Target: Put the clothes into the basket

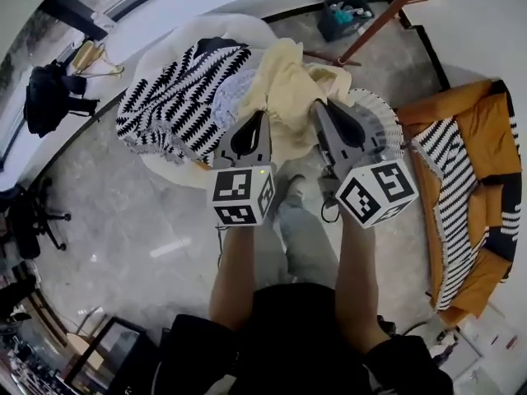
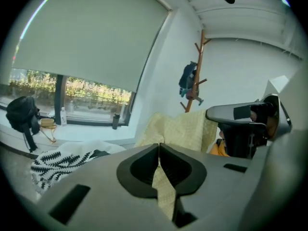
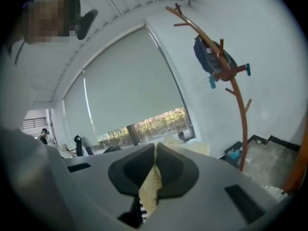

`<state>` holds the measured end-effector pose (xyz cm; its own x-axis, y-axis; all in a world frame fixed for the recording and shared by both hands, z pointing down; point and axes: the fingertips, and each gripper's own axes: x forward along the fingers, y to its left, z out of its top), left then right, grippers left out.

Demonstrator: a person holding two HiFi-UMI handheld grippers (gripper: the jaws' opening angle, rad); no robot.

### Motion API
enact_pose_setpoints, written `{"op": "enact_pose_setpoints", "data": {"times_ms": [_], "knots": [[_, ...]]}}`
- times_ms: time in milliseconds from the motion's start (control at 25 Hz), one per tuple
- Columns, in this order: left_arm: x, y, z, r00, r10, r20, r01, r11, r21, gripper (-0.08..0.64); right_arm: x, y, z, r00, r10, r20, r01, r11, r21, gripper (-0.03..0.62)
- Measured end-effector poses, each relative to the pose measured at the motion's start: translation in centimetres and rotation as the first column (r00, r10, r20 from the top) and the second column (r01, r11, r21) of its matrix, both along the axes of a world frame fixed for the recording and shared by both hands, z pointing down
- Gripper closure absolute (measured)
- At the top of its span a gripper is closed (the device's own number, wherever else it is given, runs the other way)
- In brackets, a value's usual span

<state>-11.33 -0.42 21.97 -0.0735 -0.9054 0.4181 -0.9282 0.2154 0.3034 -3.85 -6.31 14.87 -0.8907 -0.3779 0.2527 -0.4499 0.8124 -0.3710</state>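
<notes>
A pale yellow garment (image 1: 288,76) hangs stretched between my two raised grippers. My left gripper (image 1: 262,116) is shut on one edge of it, and my right gripper (image 1: 318,105) is shut on another. In the left gripper view a strip of the yellow garment (image 2: 166,189) is pinched in the shut left gripper (image 2: 159,146), with more of it draped ahead. In the right gripper view the right gripper (image 3: 155,146) pinches the yellow garment (image 3: 151,186). A black-and-white zigzag garment (image 1: 177,97) lies on a white rounded seat (image 1: 165,167). A white ribbed basket (image 1: 380,118) shows just right of the right gripper.
An orange sofa (image 1: 486,130) with a striped throw stands at the right. A wooden coat rack (image 1: 379,19) rises at the back, with a teal bag (image 1: 346,15) beside its foot. A black backpack (image 1: 45,93) sits on the window ledge at the left. The person's legs are below the grippers.
</notes>
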Motion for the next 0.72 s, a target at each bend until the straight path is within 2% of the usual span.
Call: {"op": "enact_pose_setpoints", "data": {"times_ms": [160,320,480,720], "knots": [[4.9,-5.0,-3.6,0.992,0.120,0.025,-0.121,0.991,0.047,0.543,5.7,-4.0,-3.9,0.989,0.137,0.063,-0.140,0.989,0.040,0.571],[11.4,-8.2,-5.5,0.968,0.249,0.027,-0.251,0.966,0.068,0.543,12.2,-6.1,-6.0,0.963,0.256,0.080,-0.262,0.963,0.062,0.571],[18.0,-11.5,-7.5,0.923,0.386,0.014,-0.385,0.917,0.100,0.543,19.3,-8.1,-8.0,0.917,0.387,0.099,-0.396,0.915,0.083,0.571],[26.2,-14.3,-8.4,0.851,0.525,-0.012,-0.521,0.846,0.117,0.543,27.8,-10.1,-8.9,0.854,0.511,0.101,-0.519,0.849,0.093,0.571]]}}
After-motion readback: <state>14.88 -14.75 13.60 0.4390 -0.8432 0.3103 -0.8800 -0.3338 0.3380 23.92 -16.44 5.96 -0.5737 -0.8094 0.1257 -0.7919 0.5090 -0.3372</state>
